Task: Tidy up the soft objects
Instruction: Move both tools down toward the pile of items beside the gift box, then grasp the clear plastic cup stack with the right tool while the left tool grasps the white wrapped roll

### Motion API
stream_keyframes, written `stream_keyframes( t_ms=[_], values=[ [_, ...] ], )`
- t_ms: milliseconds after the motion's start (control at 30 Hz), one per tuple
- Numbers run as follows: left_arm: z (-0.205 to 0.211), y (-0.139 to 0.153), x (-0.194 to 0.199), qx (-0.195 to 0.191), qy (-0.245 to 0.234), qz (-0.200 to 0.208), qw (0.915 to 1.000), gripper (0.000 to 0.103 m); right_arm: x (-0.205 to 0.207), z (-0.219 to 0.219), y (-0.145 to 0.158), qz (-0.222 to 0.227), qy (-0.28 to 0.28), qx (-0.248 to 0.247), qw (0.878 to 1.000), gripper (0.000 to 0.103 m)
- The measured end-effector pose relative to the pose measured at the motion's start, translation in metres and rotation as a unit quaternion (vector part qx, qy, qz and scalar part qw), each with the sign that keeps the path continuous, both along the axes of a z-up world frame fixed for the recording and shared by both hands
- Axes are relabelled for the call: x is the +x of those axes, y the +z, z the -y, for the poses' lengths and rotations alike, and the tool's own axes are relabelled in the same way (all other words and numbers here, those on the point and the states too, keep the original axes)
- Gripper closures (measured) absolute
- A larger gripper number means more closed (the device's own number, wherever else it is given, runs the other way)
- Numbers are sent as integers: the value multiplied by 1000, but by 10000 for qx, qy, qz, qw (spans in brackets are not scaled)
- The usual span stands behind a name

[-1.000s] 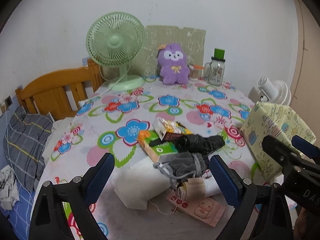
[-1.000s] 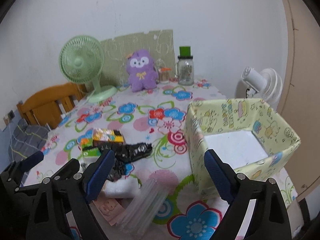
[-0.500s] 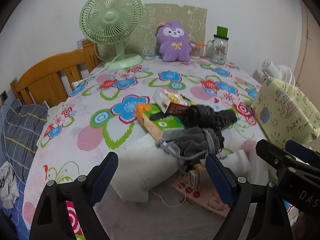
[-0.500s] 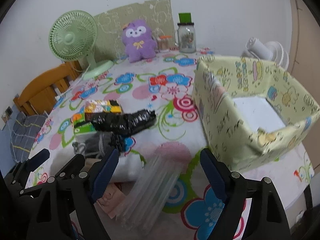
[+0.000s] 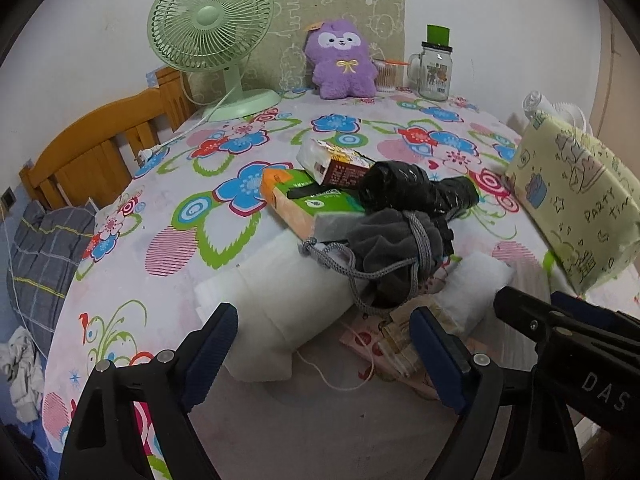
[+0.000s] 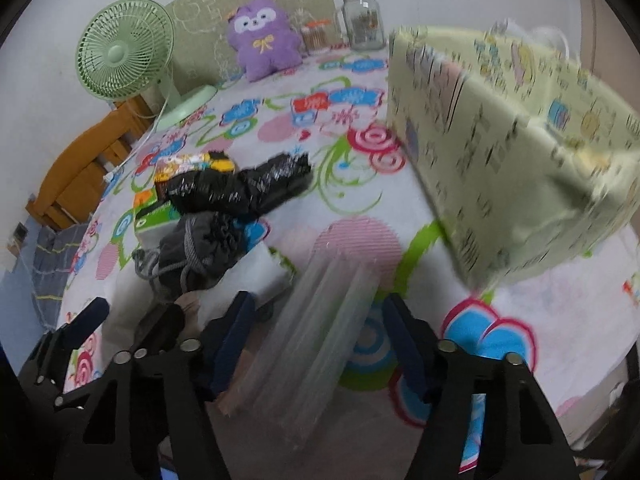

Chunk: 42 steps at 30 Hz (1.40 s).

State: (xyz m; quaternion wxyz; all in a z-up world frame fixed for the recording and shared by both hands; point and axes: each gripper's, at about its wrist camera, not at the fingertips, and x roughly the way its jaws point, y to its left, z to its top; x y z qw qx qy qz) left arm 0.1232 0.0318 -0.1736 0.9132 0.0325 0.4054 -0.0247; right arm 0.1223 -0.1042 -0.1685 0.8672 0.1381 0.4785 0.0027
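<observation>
Floral tablecloth [image 5: 248,184]: fan [image 5: 210,20], plush [image 5: 344,60], jar [image 5: 435,72] behind pile.

The clear plastic bundle [image 6: 320,328] lies between the right gripper's [image 6: 316,340] closing fingers, the paper box [image 6: 508,152] ahead to its right. The drawstring pouch [image 5: 396,248] sits on the white pack [image 5: 280,300] just ahead of the left gripper [image 5: 324,348].
</observation>
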Motion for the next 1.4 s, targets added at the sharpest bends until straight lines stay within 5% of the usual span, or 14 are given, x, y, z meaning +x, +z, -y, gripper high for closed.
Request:
stream_keyframes(
  t_ms=[300, 867, 1067, 1400],
  values=[
    [9, -1, -6, 216, -90, 20, 9997, 14, -6, -9, 7, 180, 240, -91, 9995, 75],
    [25, 10, -13, 82, -427, 107, 9990, 14, -8, 9, 22, 426, 292, -474, 9975, 80],
    [38, 4, -7, 49, -705, -53, 9975, 23, -4, 10, 18, 357, 345, -444, 9978, 80],
    [52, -6, 1, 119, -940, -322, 9950, 66, 2, 9, 10, 246, 396, -409, 9981, 80]
  ],
)
